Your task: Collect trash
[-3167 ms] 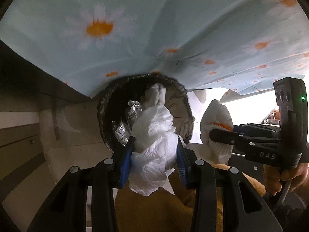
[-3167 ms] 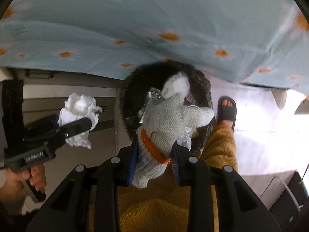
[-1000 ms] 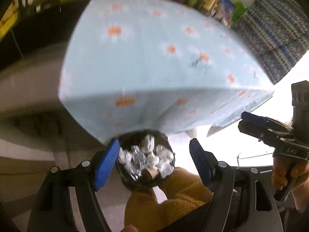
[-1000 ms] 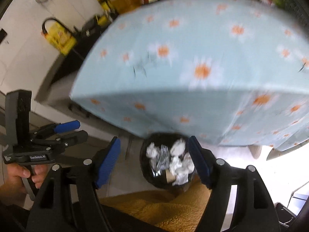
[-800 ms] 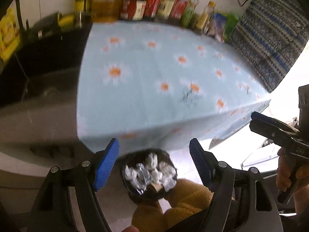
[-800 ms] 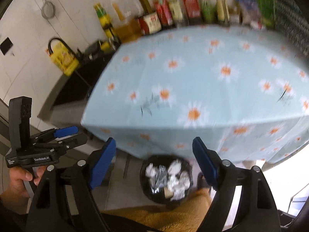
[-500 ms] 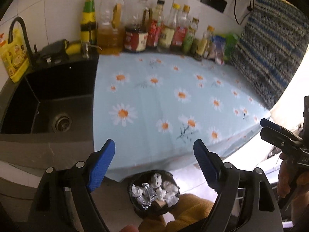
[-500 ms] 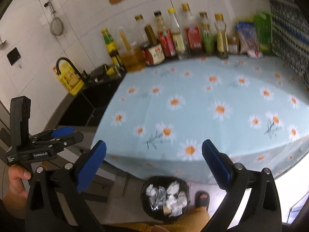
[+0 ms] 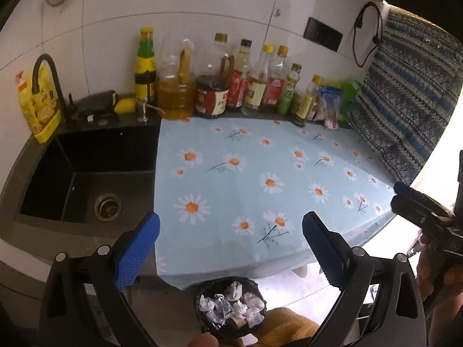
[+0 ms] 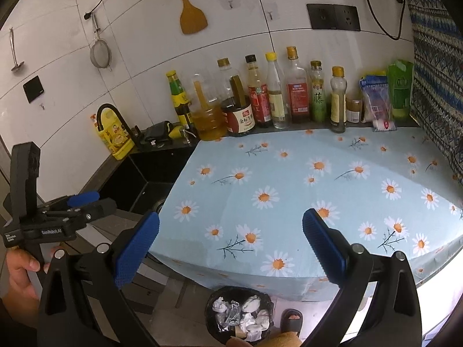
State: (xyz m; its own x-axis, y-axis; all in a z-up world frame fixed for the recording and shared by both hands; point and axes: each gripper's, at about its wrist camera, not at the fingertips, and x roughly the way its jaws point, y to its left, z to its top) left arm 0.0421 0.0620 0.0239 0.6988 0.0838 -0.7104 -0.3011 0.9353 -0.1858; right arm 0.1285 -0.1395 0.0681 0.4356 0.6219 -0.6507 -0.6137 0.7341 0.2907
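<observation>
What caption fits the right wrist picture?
Open right gripper above daisy-print blue tablecloth; black round trash bin below holds crumpled waste.

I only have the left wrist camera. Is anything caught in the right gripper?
Observer: No. In the right wrist view the right gripper has just been opening its jaws, and nothing is between its blue pads.
Operator: Anything on the floor beside the trash bin?
Observer: A foot in a dark sandal stands just right of the trash bin.
Operator: What hangs furthest left on the wall?
Observer: A metal ladle, left of the strainer.
</observation>
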